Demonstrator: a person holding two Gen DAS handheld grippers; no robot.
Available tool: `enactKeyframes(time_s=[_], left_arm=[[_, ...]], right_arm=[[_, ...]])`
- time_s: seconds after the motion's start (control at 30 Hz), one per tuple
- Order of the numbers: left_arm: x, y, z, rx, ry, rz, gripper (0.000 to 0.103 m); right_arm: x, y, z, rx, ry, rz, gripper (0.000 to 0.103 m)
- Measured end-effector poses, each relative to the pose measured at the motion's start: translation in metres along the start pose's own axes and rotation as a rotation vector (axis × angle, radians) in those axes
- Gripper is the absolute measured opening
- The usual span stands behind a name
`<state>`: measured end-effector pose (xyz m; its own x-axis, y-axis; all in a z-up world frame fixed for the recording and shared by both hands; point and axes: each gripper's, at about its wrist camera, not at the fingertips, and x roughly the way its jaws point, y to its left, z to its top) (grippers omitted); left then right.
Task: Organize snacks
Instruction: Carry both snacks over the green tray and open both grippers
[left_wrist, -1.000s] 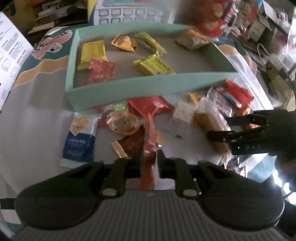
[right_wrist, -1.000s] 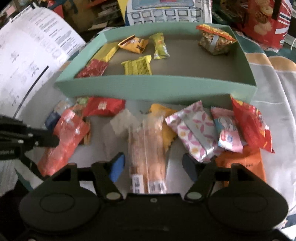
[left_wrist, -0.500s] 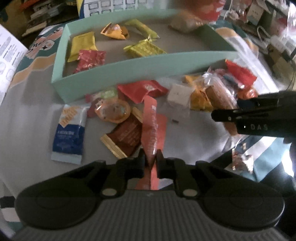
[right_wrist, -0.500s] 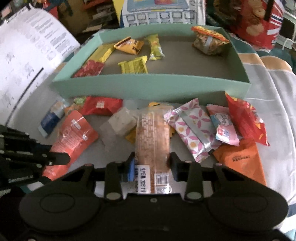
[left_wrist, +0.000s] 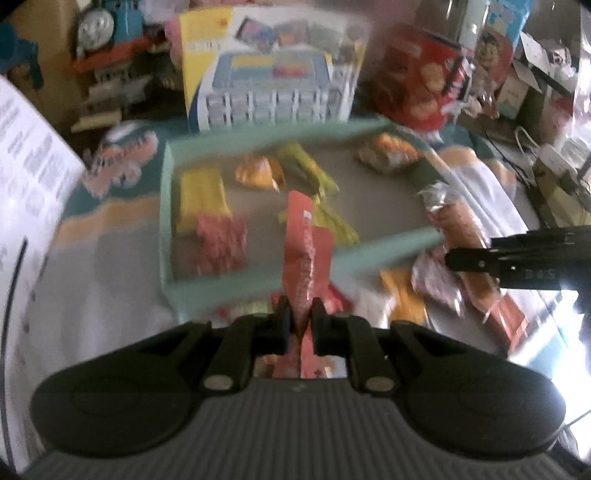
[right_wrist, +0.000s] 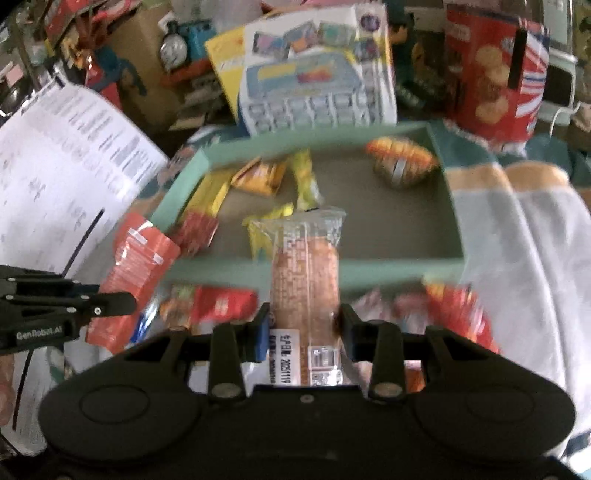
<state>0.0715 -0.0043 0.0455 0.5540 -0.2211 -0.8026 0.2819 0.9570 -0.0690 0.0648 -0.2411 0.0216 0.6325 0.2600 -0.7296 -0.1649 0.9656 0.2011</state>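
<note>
In the left wrist view, your left claw (left_wrist: 299, 319) is closed to a very narrow gap and it pinches the lower end of a red-orange snack packet (left_wrist: 304, 254). The packet stands up from the jaws and its upper part shows in front of the teal tray (left_wrist: 168, 221). At the right edge you see your right claw (left_wrist: 480, 256) from the side, holding a long clear-wrapped biscuit pack (left_wrist: 456, 225) above the loose snacks. Inside the tray lie a yellow packet (left_wrist: 201, 197), a red packet (left_wrist: 219, 242) and an orange packet (left_wrist: 258, 173). This view is blurred, so I cannot read any print.

In the right wrist view, your right claw (right_wrist: 304, 326) has both pads pressed on the sides of the biscuit pack (right_wrist: 304, 277); its jaws have just been closing on it. The pack points away from you, and its far end shows over the near wall of the teal tray (right_wrist: 452, 206). At the left, your left claw (right_wrist: 110, 302) holds the red-orange packet (right_wrist: 136, 266) beside the tray's left corner. More snacks lie on the light cloth (right_wrist: 517, 258) near the tray's front wall, among them a red wrapper (right_wrist: 221, 304).
</note>
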Motion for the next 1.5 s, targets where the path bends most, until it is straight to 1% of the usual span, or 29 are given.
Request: enactKeyframes(time_s=[0.13, 0.3, 0.47, 0.6, 0.7, 0.73, 0.77, 0.8, 0.83, 0.87, 0.9, 0.93, 0.97, 1.0, 1.07, 1.1, 1.2, 1.3, 1.5], left_arm=[[0.027, 0.01, 0.048, 0.0, -0.019, 0.013, 0.011], [0.079, 0.022, 0.091, -0.007, 0.011, 0.003, 0.011], [0.126, 0.029, 0.109, -0.003, 0.059, 0.011, 0.011], [0.15, 0.034, 0.117, -0.011, 0.08, 0.002, 0.013], [0.164, 0.036, 0.122, -0.011, 0.095, -0.002, 0.014], [0.167, 0.035, 0.123, -0.009, 0.098, 0.003, 0.017], [0.171, 0.033, 0.124, 0.0, 0.098, 0.019, 0.024], [0.17, 0.031, 0.124, 0.008, 0.092, 0.035, 0.034], [0.17, 0.03, 0.124, 0.018, 0.084, 0.045, 0.067], [0.168, 0.029, 0.124, 0.018, 0.068, 0.06, 0.096], [0.164, 0.029, 0.123, 0.017, 0.045, 0.078, 0.102], [0.161, 0.028, 0.122, 0.019, 0.021, 0.098, 0.103], [0.158, 0.028, 0.123, 0.024, 0.016, 0.103, 0.103], [0.157, 0.028, 0.123, 0.022, 0.021, 0.101, 0.103], [0.153, 0.029, 0.123, 0.002, 0.035, 0.096, 0.103], [0.15, 0.028, 0.123, -0.004, 0.042, 0.096, 0.103], [0.137, 0.026, 0.118, -0.011, 0.046, 0.104, 0.103], [0.12, 0.021, 0.109, -0.015, 0.039, 0.096, 0.103], [0.086, 0.003, 0.078, 0.02, 0.03, 0.095, 0.103]], right_arm=[[0.014, -0.009, 0.037, 0.031, -0.014, -0.005, 0.037], [0.056, -0.017, 0.083, 0.044, 0.0, -0.023, 0.037], [0.111, -0.023, 0.111, 0.055, 0.039, -0.048, 0.037], [0.148, -0.028, 0.121, 0.067, 0.06, -0.058, 0.037], [0.167, -0.033, 0.127, 0.082, 0.063, -0.065, 0.037], [0.174, -0.034, 0.129, 0.081, 0.064, -0.071, 0.038], [0.177, -0.034, 0.13, 0.081, 0.067, -0.077, 0.041], [0.18, -0.034, 0.131, 0.087, 0.066, -0.08, 0.046], [0.182, -0.036, 0.132, 0.102, 0.068, -0.066, 0.063], [0.18, -0.036, 0.131, 0.114, 0.056, -0.052, 0.079], [0.177, -0.034, 0.13, 0.111, 0.037, -0.051, 0.084], [0.173, -0.033, 0.129, 0.102, 0.021, -0.049, 0.09], [0.17, -0.031, 0.128, 0.093, 0.014, -0.047, 0.093], [0.165, -0.03, 0.126, 0.087, 0.01, -0.046, 0.094], [0.155, -0.028, 0.124, 0.084, 0.004, -0.045, 0.102], [0.15, -0.027, 0.123, 0.084, 0.001, -0.043, 0.103], [0.13, -0.023, 0.117, 0.078, -0.01, -0.048, 0.103], [0.109, -0.02, 0.107, 0.084, -0.011, -0.037, 0.103], [0.067, -0.01, 0.077, 0.068, -0.022, -0.031, 0.103]])
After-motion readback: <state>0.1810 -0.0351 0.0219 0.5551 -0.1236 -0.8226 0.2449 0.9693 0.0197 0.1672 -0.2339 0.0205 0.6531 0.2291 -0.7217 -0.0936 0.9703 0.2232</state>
